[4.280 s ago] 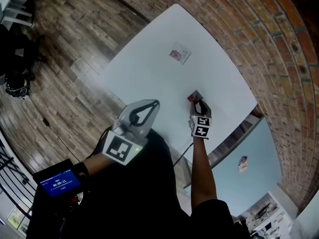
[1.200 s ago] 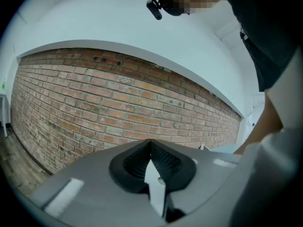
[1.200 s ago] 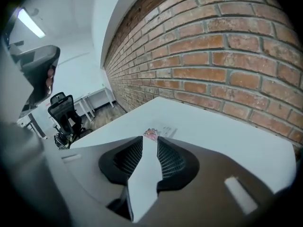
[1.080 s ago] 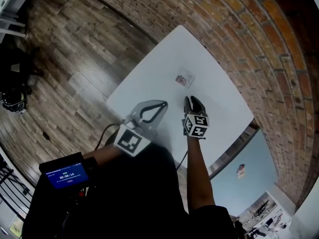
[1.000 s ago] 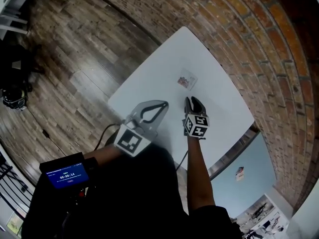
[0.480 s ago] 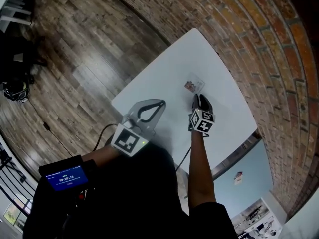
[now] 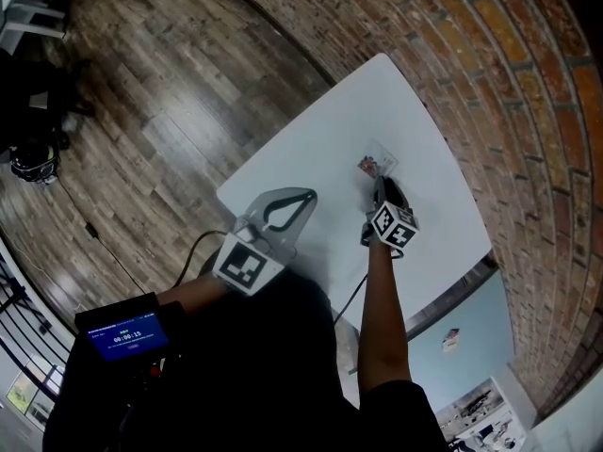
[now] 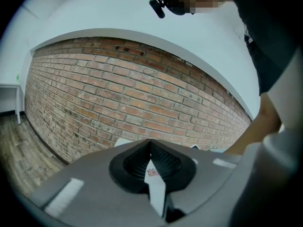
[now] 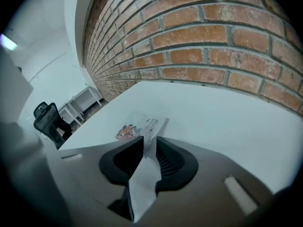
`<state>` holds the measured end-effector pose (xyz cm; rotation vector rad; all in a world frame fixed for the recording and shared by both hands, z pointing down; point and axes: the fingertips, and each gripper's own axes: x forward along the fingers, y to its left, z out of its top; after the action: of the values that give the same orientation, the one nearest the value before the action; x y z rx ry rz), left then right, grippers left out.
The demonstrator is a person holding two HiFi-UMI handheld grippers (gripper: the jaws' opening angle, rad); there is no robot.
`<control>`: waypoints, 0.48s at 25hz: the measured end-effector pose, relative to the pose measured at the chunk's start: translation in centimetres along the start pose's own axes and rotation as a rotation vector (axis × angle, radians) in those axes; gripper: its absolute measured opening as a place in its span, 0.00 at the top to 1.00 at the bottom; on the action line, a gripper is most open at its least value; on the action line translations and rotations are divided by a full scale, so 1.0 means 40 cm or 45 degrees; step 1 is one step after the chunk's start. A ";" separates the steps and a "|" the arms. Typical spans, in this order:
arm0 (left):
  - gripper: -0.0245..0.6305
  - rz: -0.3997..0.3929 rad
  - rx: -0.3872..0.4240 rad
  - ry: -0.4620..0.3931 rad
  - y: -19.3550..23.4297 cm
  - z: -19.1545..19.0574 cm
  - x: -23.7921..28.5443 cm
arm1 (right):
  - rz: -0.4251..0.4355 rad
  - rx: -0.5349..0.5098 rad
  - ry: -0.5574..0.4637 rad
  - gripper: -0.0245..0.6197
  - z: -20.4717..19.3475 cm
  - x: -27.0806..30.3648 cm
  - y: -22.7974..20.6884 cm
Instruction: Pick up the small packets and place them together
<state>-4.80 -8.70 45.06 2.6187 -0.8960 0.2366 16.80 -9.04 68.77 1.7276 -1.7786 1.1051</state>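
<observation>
Lower left of centre in the head view, we hold the left gripper [image 8: 150, 144] level at the near edge of the white table [image 7: 311, 144], pointing at the brick wall [image 8: 118, 93]. Its jaws are clenched. Its own view shows a thin printed packet [image 8: 152, 170] pinched between the pads, edge toward the camera. We judge this hand to be parked out of the way. It has its load and waits, so the two grippers do not crowd one spot.

Right of centre, our right arm [image 7: 382, 299] stretches over the table. The right gripper [image 9: 149, 142] sits low above the surface, tipped down. Its jaws are closing, and a pale packet [image 9: 141, 183] stands on edge between them. Both pads seem to grip it, though they stand a little further apart than the left pair.

Just beyond its tips the lying packet [image 9: 142, 125] rests flat on the table, print up. It shows upper right of centre in the head view and upper middle in the right gripper view. We read the low, close position as deliberate: the carried packet is held just beside the lying one so the two can end up together. The left hand's packet has yet to join them.
</observation>
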 end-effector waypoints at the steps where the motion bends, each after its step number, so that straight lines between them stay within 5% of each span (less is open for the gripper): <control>1: 0.96 -0.011 -0.009 0.008 0.000 -0.003 0.003 | 0.008 0.021 -0.001 0.83 -0.003 0.003 -0.001; 12: 0.96 -0.040 -0.050 0.036 0.000 -0.007 0.013 | 0.064 0.165 -0.044 0.85 -0.003 -0.002 -0.012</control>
<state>-4.41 -8.91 45.45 2.5846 -0.8405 0.2442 17.25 -8.85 68.92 1.7954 -1.8167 1.2438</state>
